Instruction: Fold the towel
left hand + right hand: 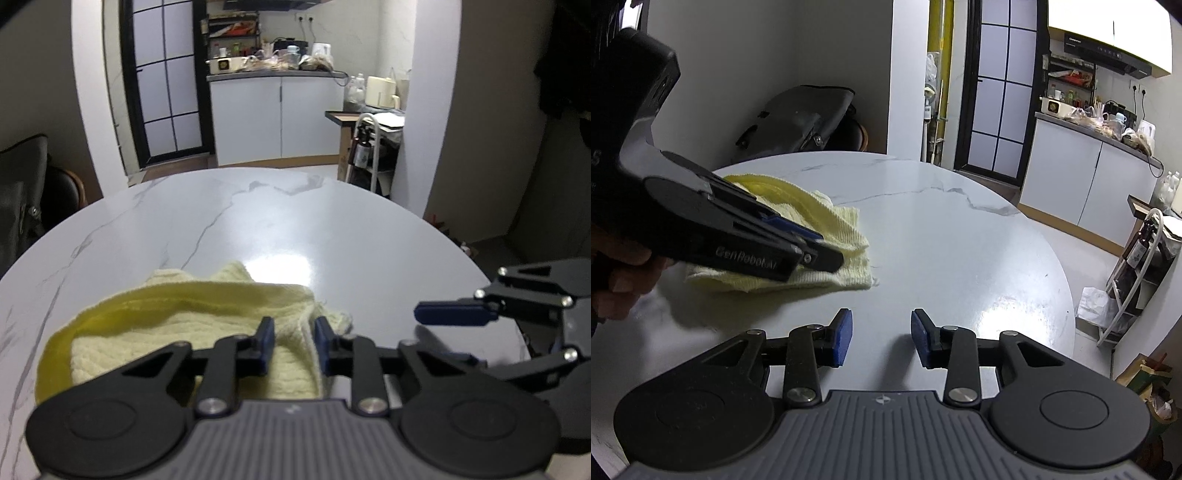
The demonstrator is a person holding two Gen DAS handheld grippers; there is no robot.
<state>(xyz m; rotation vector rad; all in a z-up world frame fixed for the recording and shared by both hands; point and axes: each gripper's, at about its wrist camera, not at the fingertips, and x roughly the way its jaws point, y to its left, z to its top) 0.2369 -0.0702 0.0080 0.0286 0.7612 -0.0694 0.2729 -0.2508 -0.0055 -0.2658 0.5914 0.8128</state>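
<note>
Now both claws work at the worktop's near edge.
The left claw pinches a fold of the yellow towel; the right claw hangs spread over bare marble worktop.

"GenRobotAI" stands in pale letters on the black side of the left gripper.

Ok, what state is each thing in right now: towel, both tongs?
towel: crumpled, partly folded, lying on the table
left tongs: over the towel, fabric between the narrow jaws; grip unclear
right tongs: open, empty, over bare table beside the towel
</note>
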